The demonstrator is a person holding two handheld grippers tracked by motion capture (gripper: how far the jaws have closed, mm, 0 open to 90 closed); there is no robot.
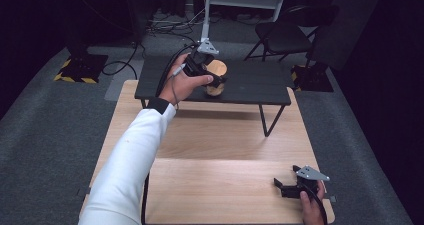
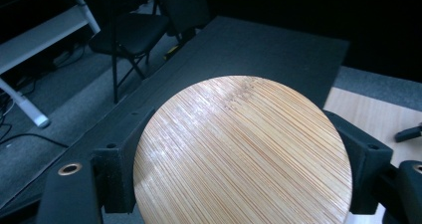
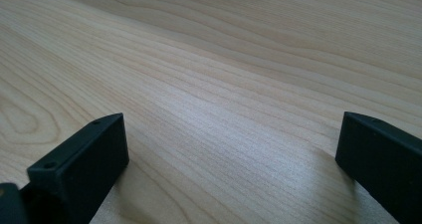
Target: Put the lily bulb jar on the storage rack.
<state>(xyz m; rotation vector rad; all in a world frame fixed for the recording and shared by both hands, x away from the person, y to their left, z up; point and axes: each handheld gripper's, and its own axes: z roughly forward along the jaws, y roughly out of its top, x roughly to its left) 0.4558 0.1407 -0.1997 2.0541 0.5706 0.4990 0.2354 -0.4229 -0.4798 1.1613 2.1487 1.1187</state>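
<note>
Surface: black side table (image 1: 260, 82), upper centre, beyond the light wooden table (image 1: 225, 135)
Left gripper (image 1: 207, 77): jaws pinching the upright wooden cylinder (image 2: 244, 149) across its sides
Right gripper (image 1: 290, 187): lower right, jaws spread, far off

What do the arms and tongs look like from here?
Left arm wears a white sleeve with a dark cuff. Both tongs, left and right, are black with blocky jaws, a grey three-cornered plate on top and a black trailing cable.
</note>
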